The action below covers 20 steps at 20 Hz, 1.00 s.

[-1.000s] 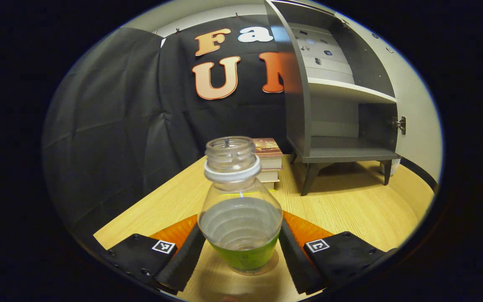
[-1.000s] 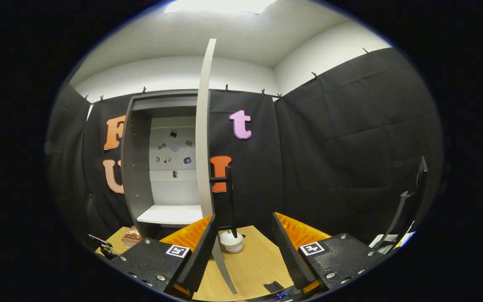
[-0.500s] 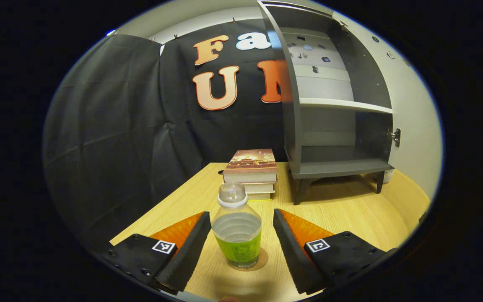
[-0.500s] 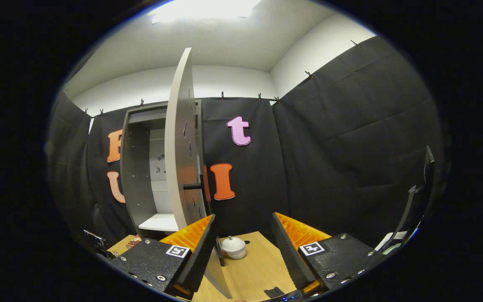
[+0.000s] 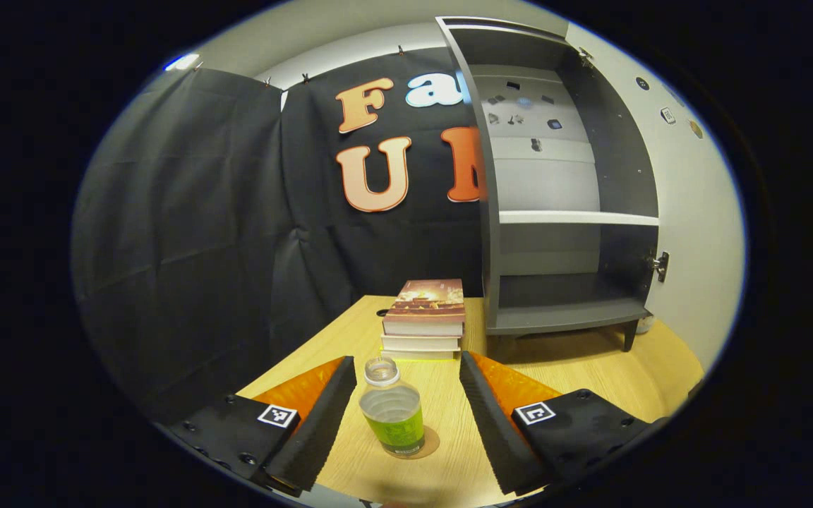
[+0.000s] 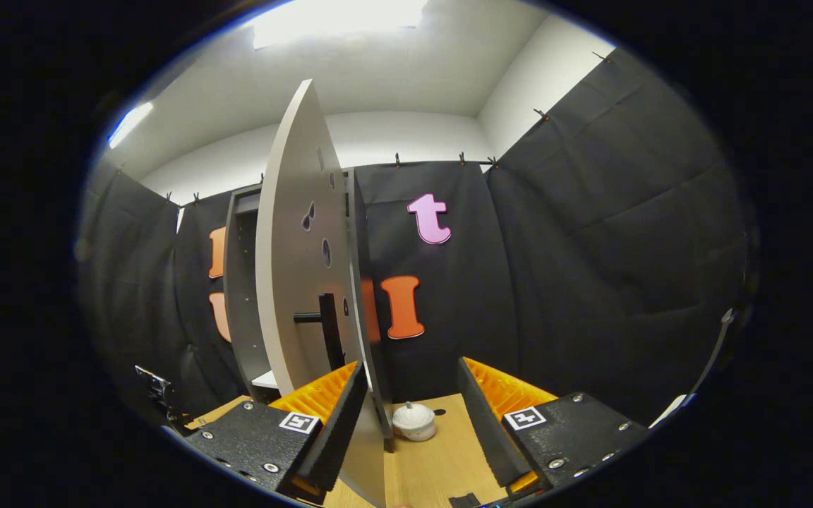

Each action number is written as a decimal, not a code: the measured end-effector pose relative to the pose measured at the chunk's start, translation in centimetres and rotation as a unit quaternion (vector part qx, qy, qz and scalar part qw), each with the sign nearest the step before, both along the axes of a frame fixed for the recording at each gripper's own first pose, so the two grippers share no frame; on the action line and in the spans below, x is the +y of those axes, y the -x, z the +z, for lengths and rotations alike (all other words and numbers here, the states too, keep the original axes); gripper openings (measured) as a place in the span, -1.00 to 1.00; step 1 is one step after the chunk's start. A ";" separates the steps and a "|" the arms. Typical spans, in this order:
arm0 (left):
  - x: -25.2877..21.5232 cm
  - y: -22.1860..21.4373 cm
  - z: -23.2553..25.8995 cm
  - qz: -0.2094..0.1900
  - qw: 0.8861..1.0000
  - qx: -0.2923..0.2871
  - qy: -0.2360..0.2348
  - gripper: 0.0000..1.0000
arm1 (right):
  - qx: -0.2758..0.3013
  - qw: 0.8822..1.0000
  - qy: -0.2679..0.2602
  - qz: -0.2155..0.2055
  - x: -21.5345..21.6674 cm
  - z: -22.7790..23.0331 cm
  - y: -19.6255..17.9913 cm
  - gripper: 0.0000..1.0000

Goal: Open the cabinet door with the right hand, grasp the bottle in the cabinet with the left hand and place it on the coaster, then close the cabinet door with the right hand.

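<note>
With the clear plastic bottle of green liquid [image 5: 392, 416] standing on its round coaster [image 5: 426, 444] between the spread left hand-held gripper [image 5: 406, 409], the open right hand-held gripper [image 6: 410, 416] must push the grey cabinet door [image 6: 300, 282] shut.

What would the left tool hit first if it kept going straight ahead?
Most likely the bottle, which stands upright on the coaster between the open left tool's fingers. Beyond it are the books.
</note>
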<state>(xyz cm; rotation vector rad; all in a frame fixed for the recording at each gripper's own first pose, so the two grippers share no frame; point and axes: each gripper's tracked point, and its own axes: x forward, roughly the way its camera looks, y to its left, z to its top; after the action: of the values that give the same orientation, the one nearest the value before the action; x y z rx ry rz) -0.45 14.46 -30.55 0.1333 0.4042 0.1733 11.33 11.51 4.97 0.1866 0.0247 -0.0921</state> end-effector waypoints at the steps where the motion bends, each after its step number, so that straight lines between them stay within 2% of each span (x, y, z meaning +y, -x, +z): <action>1: -0.1 0.1 0.6 0.001 1.000 -0.004 -0.002 0.92 | -0.004 1.000 -0.006 0.008 0.1 -0.1 -0.4 0.60; 3: -0.3 0.2 2.2 0.004 1.000 -0.012 -0.004 0.92 | -0.007 0.999 -0.020 0.036 0.9 -0.6 -0.9 0.60; 4: -0.3 0.3 2.9 0.006 1.000 -0.016 -0.006 0.93 | -0.006 0.998 -0.024 0.052 1.4 -0.9 -1.1 0.70; 5: -0.5 0.4 3.7 0.007 1.000 -0.020 -0.008 0.93 | -0.008 0.997 -0.025 0.066 1.9 -1.1 -1.4 0.60; 9: -1.5 0.4 5.1 0.002 1.000 -0.025 -0.006 0.93 | -0.022 0.996 -0.036 0.084 1.8 -1.6 -2.3 0.61; 11: -1.9 0.3 5.8 0.003 1.000 -0.026 -0.007 0.93 | -0.027 0.992 -0.064 0.102 2.0 -1.8 -2.5 0.60; 14: -3.0 0.1 7.5 0.001 0.999 -0.034 -0.014 0.93 | -0.031 0.987 -0.072 0.139 3.0 -2.0 -2.6 0.58; 15: -3.6 0.0 7.9 0.000 0.999 -0.035 -0.013 0.93 | -0.034 0.985 -0.072 0.151 3.5 -2.0 -2.5 0.70; 16: -4.1 -0.2 8.3 -0.001 0.999 -0.035 -0.014 0.93 | -0.037 0.983 -0.072 0.163 4.0 -2.0 -2.1 0.58; 20: -5.5 -0.9 10.9 -0.001 0.999 -0.046 -0.017 0.92 | -0.052 0.973 -0.091 0.205 6.4 -1.6 -2.5 0.56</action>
<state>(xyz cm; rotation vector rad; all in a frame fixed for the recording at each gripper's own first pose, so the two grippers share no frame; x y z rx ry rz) 0.45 9.01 -19.68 0.1585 0.3104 0.1834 13.88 17.93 3.34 0.3662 -0.0336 0.3337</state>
